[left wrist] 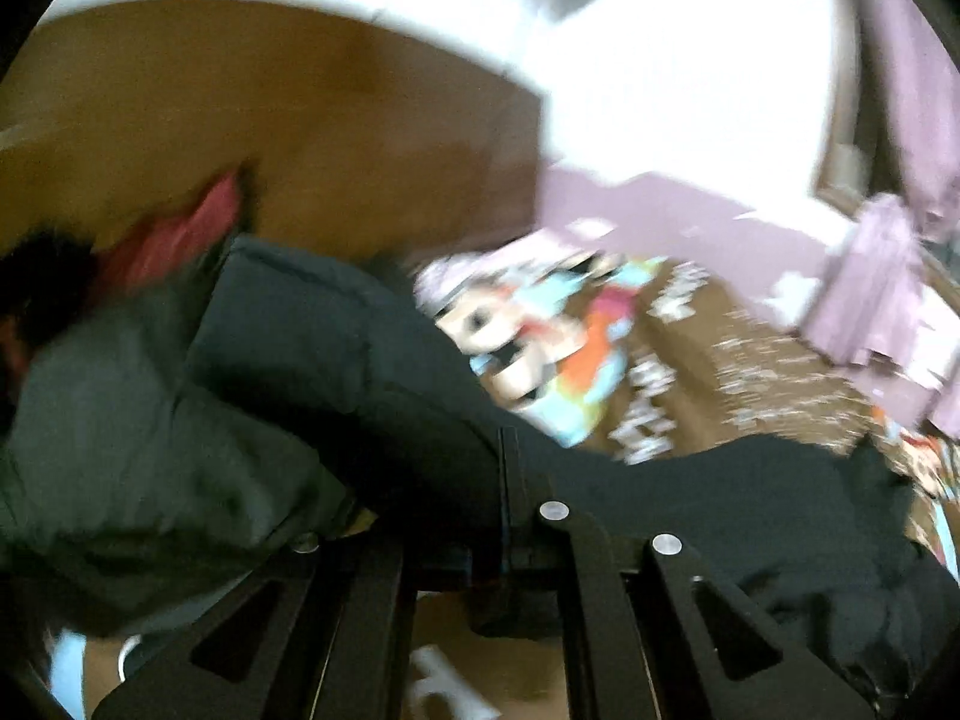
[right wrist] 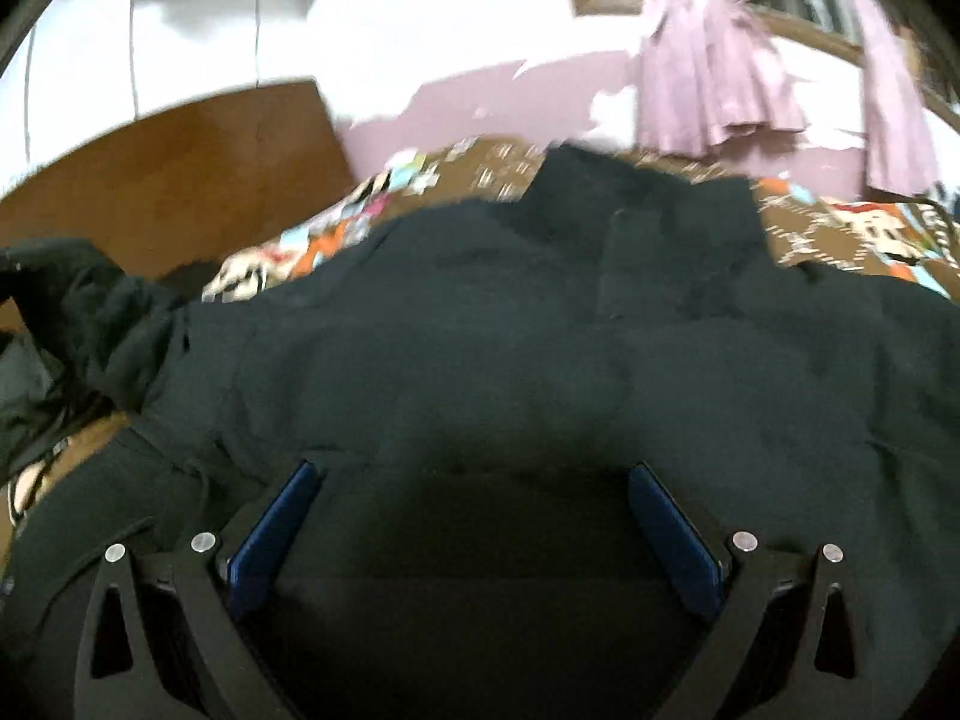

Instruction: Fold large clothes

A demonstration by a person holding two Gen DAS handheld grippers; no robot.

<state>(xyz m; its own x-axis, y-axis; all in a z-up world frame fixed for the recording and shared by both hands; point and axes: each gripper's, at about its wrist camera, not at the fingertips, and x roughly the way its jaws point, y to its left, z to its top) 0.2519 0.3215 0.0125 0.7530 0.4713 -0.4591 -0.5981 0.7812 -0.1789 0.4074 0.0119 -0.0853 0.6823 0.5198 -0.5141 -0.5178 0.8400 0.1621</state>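
**Dark jacket spread on patterned bed, left tongs clamped on fabric**

Left wrist view: blurred. Left tongs (left wrist: 507,480) closed, pinching a fold of the dark jacket (left wrist: 336,360). Jacket bulk lies left and low; its edge runs diagonally across the patterned bedspread (left wrist: 690,372), which is bare to the right. Wooden headboard (left wrist: 270,120) behind, red cloth (left wrist: 180,234) at its foot. Lilac curtain (left wrist: 870,288) hangs at far right.

Right wrist view: right tongs (right wrist: 474,516) open wide, blue pads (right wrist: 270,528) apart, over the jacket (right wrist: 540,330), which fills the middle. Bedspread (right wrist: 840,228) shows only beyond the far edge. Headboard (right wrist: 180,168) left, curtain (right wrist: 720,72) upper right, against the white wall (right wrist: 390,18).
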